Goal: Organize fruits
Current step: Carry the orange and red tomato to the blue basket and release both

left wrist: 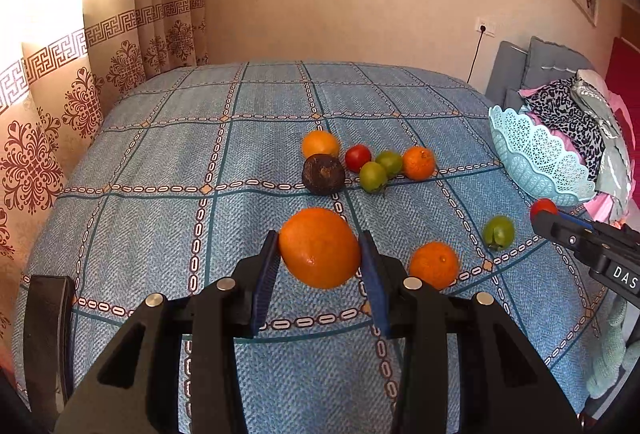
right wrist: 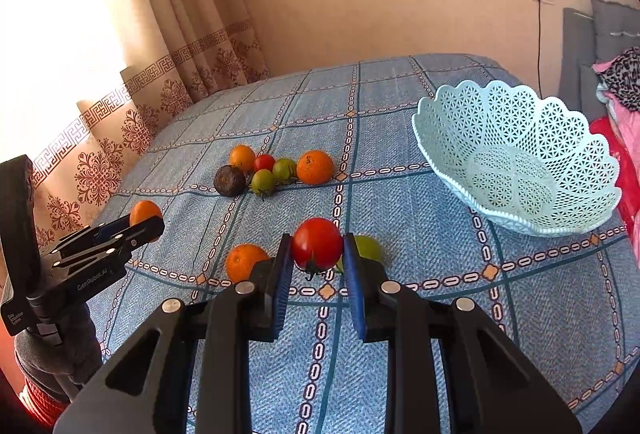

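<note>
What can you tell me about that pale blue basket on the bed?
The basket is a pale blue bowl of lacy, perforated plastic with a scalloped rim. It sits tilted on the blue checked bedspread at the right edge, its opening turned toward the fruit. Nothing lies in it yet. Behind it are piled clothes; whether they prop it up I cannot tell. Neither gripper touches it.

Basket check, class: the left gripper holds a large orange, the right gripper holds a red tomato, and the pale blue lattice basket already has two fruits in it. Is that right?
Not quite. The right wrist view looks straight into the pale blue lattice basket and it holds no fruit. The rest stands: the left gripper is shut on the large orange, and the right gripper on the red tomato.
</note>
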`<state>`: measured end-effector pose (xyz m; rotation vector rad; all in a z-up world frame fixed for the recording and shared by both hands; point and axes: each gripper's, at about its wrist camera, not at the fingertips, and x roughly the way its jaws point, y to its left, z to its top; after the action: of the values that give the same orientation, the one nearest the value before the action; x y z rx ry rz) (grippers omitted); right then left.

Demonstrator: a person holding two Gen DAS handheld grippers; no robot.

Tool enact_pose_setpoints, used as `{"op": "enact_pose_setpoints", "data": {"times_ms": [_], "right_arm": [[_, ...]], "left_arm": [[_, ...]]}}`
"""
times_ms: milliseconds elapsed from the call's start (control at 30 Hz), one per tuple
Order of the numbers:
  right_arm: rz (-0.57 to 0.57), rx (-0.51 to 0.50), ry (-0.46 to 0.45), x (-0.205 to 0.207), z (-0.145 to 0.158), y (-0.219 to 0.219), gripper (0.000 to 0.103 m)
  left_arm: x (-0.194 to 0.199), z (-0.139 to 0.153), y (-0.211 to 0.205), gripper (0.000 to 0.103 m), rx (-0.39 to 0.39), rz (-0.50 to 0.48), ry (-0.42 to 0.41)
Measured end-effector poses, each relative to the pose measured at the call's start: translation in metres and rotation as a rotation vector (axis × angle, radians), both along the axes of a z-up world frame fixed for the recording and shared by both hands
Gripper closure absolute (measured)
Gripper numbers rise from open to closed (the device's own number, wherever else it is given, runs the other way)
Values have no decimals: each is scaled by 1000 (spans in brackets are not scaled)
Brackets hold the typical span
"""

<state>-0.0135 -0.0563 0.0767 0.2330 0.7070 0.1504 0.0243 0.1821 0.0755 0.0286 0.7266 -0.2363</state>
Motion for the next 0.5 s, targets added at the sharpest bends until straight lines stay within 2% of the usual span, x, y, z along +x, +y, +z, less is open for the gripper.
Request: {"op": "enact_pose_setpoints", "data": {"times_ms": [333,500], "right_arm": [[-184,8,-118,-5,47,-64,78],[-276,2,-150,-2,61,-93,78]], "left_arm": [[5,59,-62,62,-27,-120,-111],[8,84,-103,62,-52,-189,-163]]}}
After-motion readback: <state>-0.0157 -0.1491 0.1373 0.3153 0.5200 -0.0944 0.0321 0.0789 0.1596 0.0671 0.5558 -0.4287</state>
